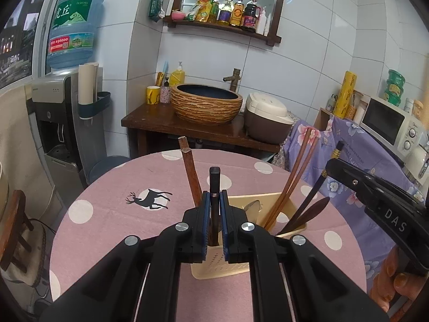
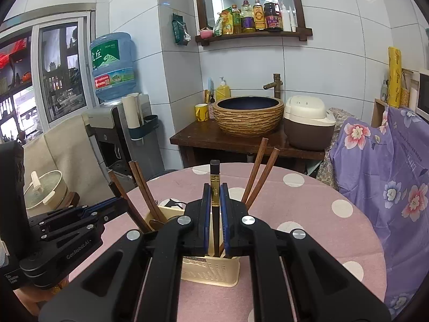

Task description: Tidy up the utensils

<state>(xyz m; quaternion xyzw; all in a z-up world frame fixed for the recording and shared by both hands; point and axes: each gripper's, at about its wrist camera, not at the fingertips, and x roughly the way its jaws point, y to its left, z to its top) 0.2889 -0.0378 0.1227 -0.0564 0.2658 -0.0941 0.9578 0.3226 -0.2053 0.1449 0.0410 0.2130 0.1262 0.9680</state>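
Note:
A cream perforated utensil holder (image 1: 222, 268) stands on the pink dotted table; it also shows in the right wrist view (image 2: 209, 271). My left gripper (image 1: 214, 209) is shut on a dark brown chopstick (image 1: 214, 187) standing upright over the holder's left compartment. My right gripper (image 2: 215, 209) is shut on a black chopstick with a gold band (image 2: 215, 185) over the holder's right end; it appears from the side in the left wrist view (image 1: 337, 166). Brown chopsticks (image 1: 191, 174), another pair (image 1: 295, 179), a metal spoon (image 1: 253, 209) and a dark wooden spoon (image 1: 313, 209) stand in the holder.
The round table (image 1: 112, 214) carries the holder. Behind it is a wooden stand with a woven basin (image 1: 206, 104) and a rice cooker (image 1: 268, 118). A water dispenser (image 1: 61, 123) stands left, and a microwave (image 1: 391, 126) on a purple floral cloth stands right.

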